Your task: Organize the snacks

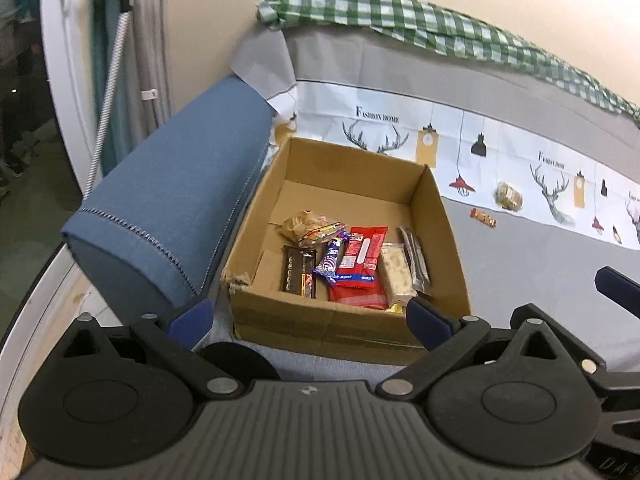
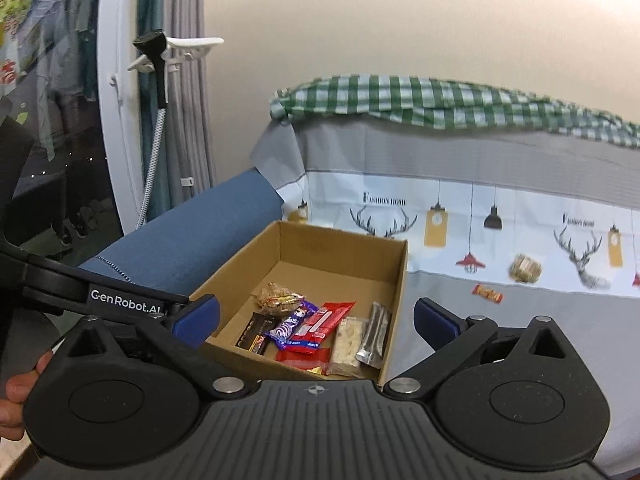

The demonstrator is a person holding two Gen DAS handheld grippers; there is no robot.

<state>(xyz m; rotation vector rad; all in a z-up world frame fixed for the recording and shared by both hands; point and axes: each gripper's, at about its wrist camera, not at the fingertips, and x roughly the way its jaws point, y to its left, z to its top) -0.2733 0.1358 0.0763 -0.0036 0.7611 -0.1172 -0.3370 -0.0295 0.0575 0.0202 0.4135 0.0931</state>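
Observation:
An open cardboard box (image 1: 320, 328) stands on the covered sofa seat against a blue armrest (image 1: 172, 200). Inside lie a peanut bag (image 1: 310, 226), a dark chocolate bar (image 1: 300, 276), a purple wrapper (image 1: 330, 260), a red packet (image 1: 360, 260), a white nougat bar (image 1: 396, 272) and a silver sachet (image 1: 416, 260). A tan snack bag (image 1: 509, 196) and a small red bar (image 1: 483, 217) lie on the cover right of the box. My left gripper (image 1: 310, 320) hangs open before the box's near wall, holding nothing. My right gripper (image 2: 316, 320) is open and empty, also short of the box (image 2: 340, 252).
A green checked cloth (image 2: 440, 104) drapes the sofa back. Left of the armrest stand grey curtains (image 2: 184, 120), a white window frame (image 2: 120, 160) and a hose on a hook (image 2: 154, 148). A hand (image 2: 16, 396) shows at the lower left of the right wrist view.

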